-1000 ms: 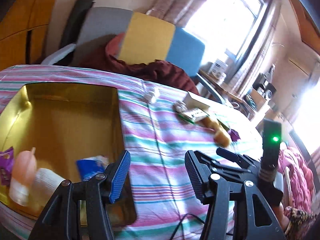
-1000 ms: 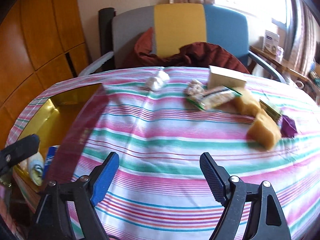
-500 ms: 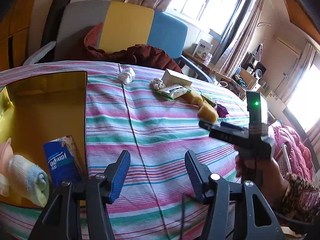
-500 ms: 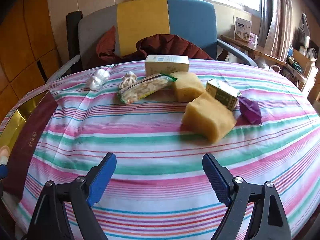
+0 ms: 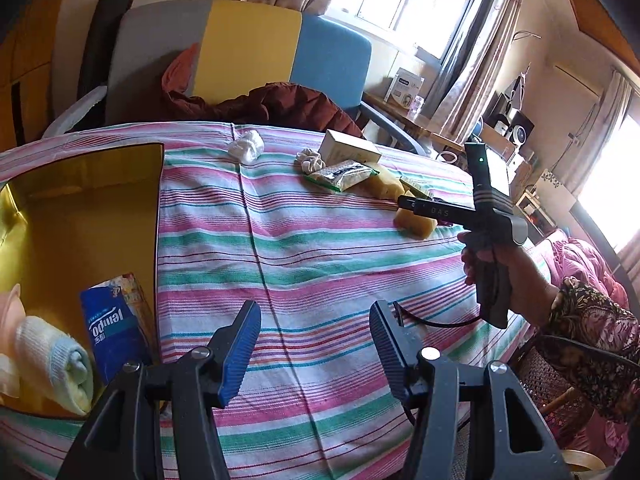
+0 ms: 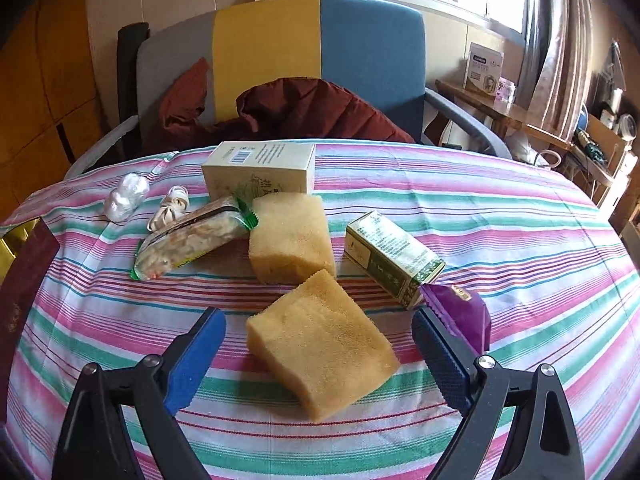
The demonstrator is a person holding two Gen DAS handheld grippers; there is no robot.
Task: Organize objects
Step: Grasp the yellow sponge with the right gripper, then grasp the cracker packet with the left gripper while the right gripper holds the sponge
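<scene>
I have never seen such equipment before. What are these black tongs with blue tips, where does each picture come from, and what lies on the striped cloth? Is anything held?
There is no robot here. A person holds a hand tool with two fingers in each hand, and each tool carries a camera looking forward along its fingers.

In the left tool's picture, the left gripper is open and holds nothing. Beside it is a gold box containing a blue tissue pack and a rolled sock. The person's right hand holds the other tool.

In the right tool's picture, the right gripper is opening around the nearer yellow sponge, not yet touching it. Behind lie a second sponge, a snack packet, two green boxes and a purple wrapper.
</scene>
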